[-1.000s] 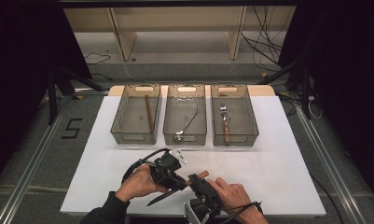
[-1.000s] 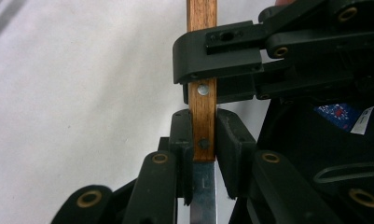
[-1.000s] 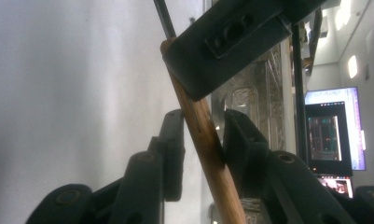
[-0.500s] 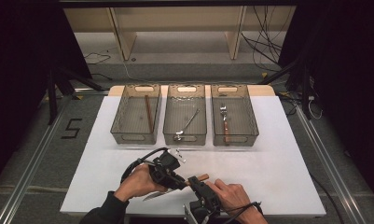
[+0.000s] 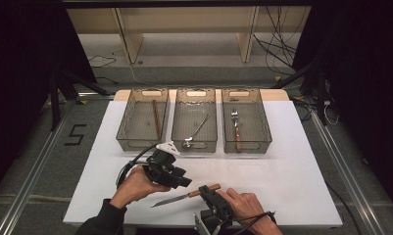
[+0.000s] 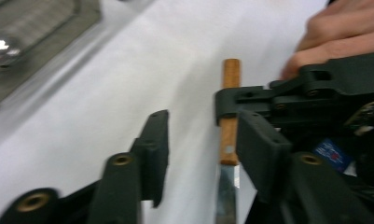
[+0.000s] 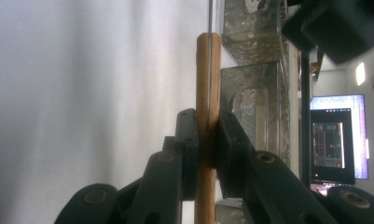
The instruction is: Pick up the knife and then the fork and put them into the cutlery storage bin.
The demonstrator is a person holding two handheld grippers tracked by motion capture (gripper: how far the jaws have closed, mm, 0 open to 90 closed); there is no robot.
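Note:
A knife with a wooden handle (image 5: 209, 189) and a steel blade (image 5: 169, 199) is near the table's front edge. My right gripper (image 5: 207, 191) is shut on the handle (image 7: 208, 70), with both pads pressing its sides around (image 7: 207, 149). My left gripper (image 5: 183, 181) hovers just left of it, above the blade. Its jaws have just been opening and now stand open (image 6: 203, 135). The handle (image 6: 230, 121) lies between them, close to the right-hand jaw, and neither pad presses on it. The right gripper's black jaw (image 6: 227, 105) crosses the handle.
Three clear trays stand in a row at the back of the white table (image 5: 292, 161). The left tray (image 5: 125, 128) holds a brown stick, the middle tray (image 5: 180, 128) a spoon, and the right tray (image 5: 262, 128) a fork with a wooden handle.
My left gripper's jaws have opened off the knife, and the left hand has lifted a little toward the trays. The right gripper has stayed on the handle.

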